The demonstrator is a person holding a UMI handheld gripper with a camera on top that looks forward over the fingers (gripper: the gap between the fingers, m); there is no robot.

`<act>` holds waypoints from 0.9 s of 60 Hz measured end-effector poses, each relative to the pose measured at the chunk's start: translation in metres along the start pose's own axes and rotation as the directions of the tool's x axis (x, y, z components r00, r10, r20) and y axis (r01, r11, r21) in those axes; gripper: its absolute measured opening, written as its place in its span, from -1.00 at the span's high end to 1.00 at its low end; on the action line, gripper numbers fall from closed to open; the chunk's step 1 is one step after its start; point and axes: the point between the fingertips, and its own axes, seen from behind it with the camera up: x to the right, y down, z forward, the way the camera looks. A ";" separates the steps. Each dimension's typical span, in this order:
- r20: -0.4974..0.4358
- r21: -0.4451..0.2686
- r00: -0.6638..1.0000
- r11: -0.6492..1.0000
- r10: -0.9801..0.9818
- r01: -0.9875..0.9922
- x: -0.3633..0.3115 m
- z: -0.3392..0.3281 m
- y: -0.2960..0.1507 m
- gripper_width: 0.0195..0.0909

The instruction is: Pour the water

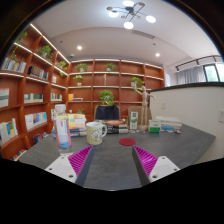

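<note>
Warm orange-brown bookshelves (40, 85) run along the left wall and across the back of the room, dotted with books and small potted plants (106, 97), and a branching ceiling lamp (128, 12) glows overhead. A white partition wall (190, 105) closes off the right side. Down below, a grey table (110, 165) stretches ahead, and here's the claw (112, 160) hovering low over it, fingers spread wide apart, magenta pads (80, 160) facing each other, nothing gripped and nothing between them, just bare tabletop.

Now the task's things: a clear plastic cup (63, 133) stands upright on the table, ahead of the left finger and off to its left. Just beside it, to its right, sits a white mug (96, 132), handle turned right, well beyond the fingertips. Whether either holds water, can't tell from here.

Further back, a small red disc (127, 142) lies flat on the table, roughly in line with the gap between the fingers. Stacked boxes and books (165, 126) crowd the far right of the table, and a wooden figure (144, 102) stands behind them. The stretch of table between the claw and the cup carries nothing.
</note>
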 end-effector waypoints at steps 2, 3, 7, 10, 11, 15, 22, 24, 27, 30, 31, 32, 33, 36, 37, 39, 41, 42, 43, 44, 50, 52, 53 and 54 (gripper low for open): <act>0.023 0.002 1.000 1.000 0.004 -0.004 -0.010 0.001 0.000 -0.72; 0.037 0.005 0.999 1.000 0.006 -0.006 -0.016 0.001 -0.001 -0.72; 0.088 0.011 0.996 1.000 0.026 -0.027 -0.056 0.008 0.000 -0.73; 0.125 0.017 0.991 0.999 0.042 -0.045 -0.084 0.013 -0.003 -0.72; 0.137 0.019 0.989 0.999 0.047 -0.050 -0.095 0.016 -0.004 -0.72; 0.176 0.019 0.983 0.998 0.060 -0.064 -0.127 0.028 -0.009 -0.75; 0.226 0.040 0.972 0.996 0.066 -0.077 -0.165 0.051 -0.025 -0.75; 0.239 0.042 0.969 0.996 0.063 -0.075 -0.173 0.058 -0.026 -0.75; 0.247 0.048 0.967 0.996 0.064 -0.078 -0.182 0.070 -0.029 -0.75; 0.257 0.043 0.964 0.996 0.067 -0.081 -0.191 0.081 -0.029 -0.75; 0.260 0.039 0.963 0.996 0.067 -0.080 -0.194 0.085 -0.027 -0.75; 0.262 0.036 0.963 0.996 0.067 -0.080 -0.196 0.088 -0.026 -0.75; 0.262 0.034 0.963 0.996 0.068 -0.079 -0.198 0.092 -0.025 -0.73; 0.246 0.027 0.967 0.997 0.069 -0.078 -0.199 0.103 -0.022 -0.56; 0.241 0.022 0.968 0.997 0.068 -0.075 -0.199 0.106 -0.020 -0.46; 0.232 0.011 0.971 0.998 0.062 -0.067 -0.199 0.111 -0.017 -0.20; 0.206 0.012 0.977 0.998 0.052 -0.055 -0.194 0.116 -0.016 0.01; 0.200 0.011 0.979 0.999 0.045 -0.048 -0.194 0.117 -0.015 0.08; 0.199 0.016 0.979 0.999 0.042 -0.046 -0.195 0.117 -0.016 0.09; 0.197 0.018 0.980 0.999 0.042 -0.046 -0.195 0.118 -0.016 0.09; 0.191 0.019 0.981 0.999 0.035 -0.039 -0.195 0.119 -0.016 0.28; 0.186 0.023 0.982 0.999 0.030 -0.035 -0.194 0.119 -0.016 0.38; 0.184 0.025 0.982 0.999 0.032 -0.038 -0.194 0.119 -0.017 0.42; 0.183 0.026 0.982 0.999 0.035 -0.041 -0.194 0.119 -0.016 0.45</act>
